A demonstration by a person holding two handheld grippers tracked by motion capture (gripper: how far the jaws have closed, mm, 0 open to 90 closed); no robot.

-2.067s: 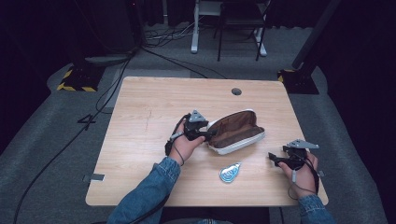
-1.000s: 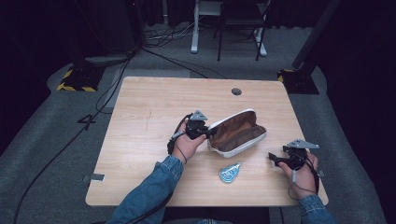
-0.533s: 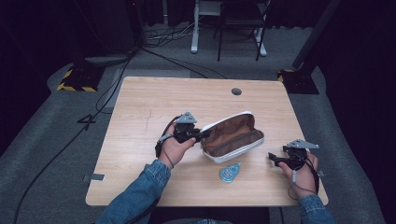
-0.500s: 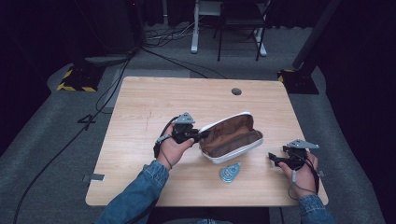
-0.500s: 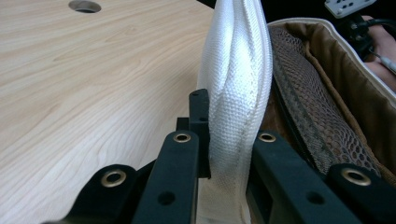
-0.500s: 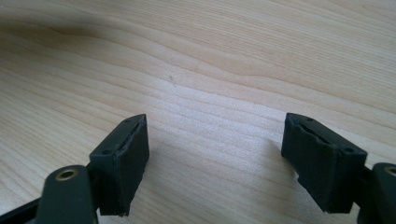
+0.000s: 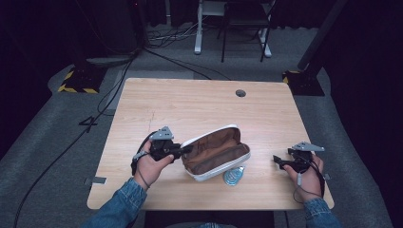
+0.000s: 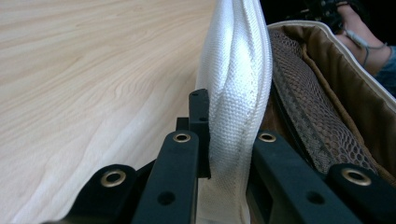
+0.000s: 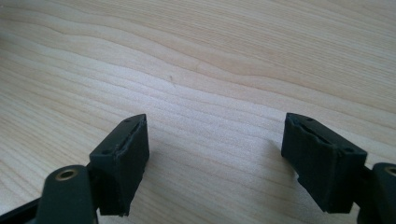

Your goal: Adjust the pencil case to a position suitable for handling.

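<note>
Two grippers work over the wooden tabletop (image 7: 190, 102): the left gripper (image 7: 183, 150) pinches the white rim of an unzipped, brown-lined pouch (image 7: 216, 153) lying near the front edge, beside a small blue-grey tag (image 7: 233, 175). Well apart, the right gripper (image 7: 279, 162) rests spread wide.

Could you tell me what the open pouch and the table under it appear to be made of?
The pouch has a white outer shell that looks like woven fabric, with a visible ribbed weave, matte. Its lining is brown, seemingly cloth, with a mesh pocket of netted material inside. The table shows pale wood grain with a smooth, low-sheen surface; whether solid wood or laminate cannot be told.
</note>
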